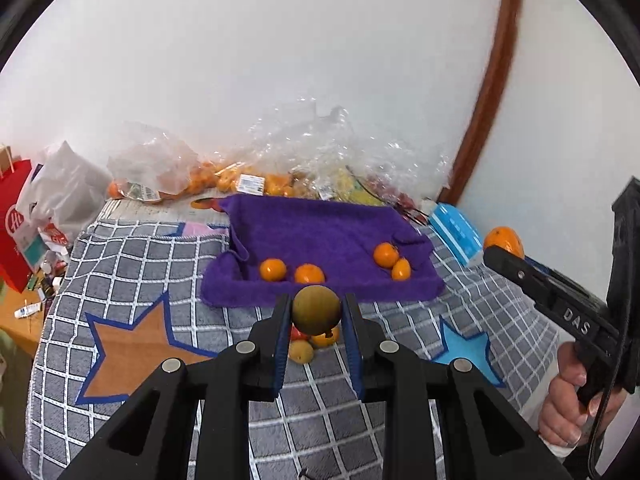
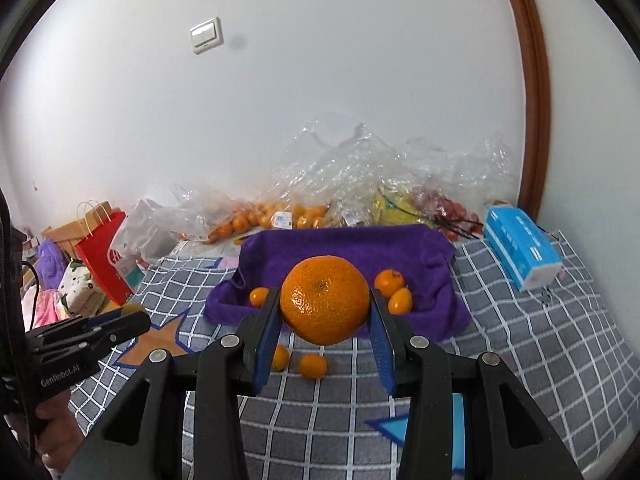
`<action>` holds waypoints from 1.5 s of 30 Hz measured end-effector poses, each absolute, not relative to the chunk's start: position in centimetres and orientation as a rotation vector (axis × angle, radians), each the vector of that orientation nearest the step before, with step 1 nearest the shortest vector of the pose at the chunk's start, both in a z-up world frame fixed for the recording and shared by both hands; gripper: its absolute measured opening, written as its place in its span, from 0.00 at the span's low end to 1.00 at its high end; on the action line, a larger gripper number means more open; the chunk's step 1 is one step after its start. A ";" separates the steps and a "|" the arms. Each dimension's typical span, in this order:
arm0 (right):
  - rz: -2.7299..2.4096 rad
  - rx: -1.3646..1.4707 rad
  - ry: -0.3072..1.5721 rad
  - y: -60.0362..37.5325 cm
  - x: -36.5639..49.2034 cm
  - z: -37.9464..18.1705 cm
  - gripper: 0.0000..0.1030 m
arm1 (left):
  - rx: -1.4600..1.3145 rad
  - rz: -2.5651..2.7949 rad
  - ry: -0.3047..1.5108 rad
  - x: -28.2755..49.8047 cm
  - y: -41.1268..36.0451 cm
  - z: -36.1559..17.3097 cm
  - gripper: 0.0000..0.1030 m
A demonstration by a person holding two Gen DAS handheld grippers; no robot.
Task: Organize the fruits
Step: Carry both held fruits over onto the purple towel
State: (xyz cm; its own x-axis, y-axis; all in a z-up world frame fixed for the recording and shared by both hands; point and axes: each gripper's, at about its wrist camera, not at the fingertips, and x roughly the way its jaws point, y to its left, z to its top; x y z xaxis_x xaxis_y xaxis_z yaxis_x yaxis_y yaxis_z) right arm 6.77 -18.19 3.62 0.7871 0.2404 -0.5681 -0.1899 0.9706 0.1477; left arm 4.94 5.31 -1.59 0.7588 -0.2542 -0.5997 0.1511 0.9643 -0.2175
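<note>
1. Across the bed lies a grey checked blanket [image 1: 120,264] with white grid lines and orange and blue star patches; a white wall [image 1: 280,60] with a light switch [image 2: 207,35] and a brown curved door frame [image 2: 534,92] stands behind it.
2. At the far side of the blanket a purple towel [image 1: 320,228], soft and folded up at its edges, holds four small oranges [image 1: 273,270]; only three show in the right wrist view.
3. Between the towel and the wall, crinkled clear plastic bags [image 2: 360,168] hold more oranges and other produce too blurred to name.
4. A blue tissue pack [image 2: 520,246] lies to the right of the towel, and a red paper bag [image 2: 105,264] stands off the left edge of the bed.
5. The left gripper [image 1: 316,312] has its blue-padded fingers [image 1: 282,332] closed against a round greenish-brown fruit [image 1: 316,310], held above the blanket just before the towel; loose fruits [image 1: 301,351] beneath it are partly hidden.
6. The right gripper [image 2: 325,312] clamps a large dimpled mandarin [image 2: 325,299], raised in front of the towel, over two small oranges [image 2: 313,365] on the blanket.
</note>
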 end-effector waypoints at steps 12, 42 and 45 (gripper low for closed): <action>0.280 0.112 0.636 -19.2 13.9 4.4 0.41 | -0.162 -0.174 0.676 11.4 4.8 0.0 0.23; 0.222 0.033 0.837 -21.2 32.4 -3.2 0.41 | -0.229 -0.132 0.827 27.9 6.0 -4.5 0.23; 0.215 0.005 0.853 -21.6 32.8 -4.3 0.41 | -0.242 -0.134 0.865 29.1 6.1 -5.9 0.23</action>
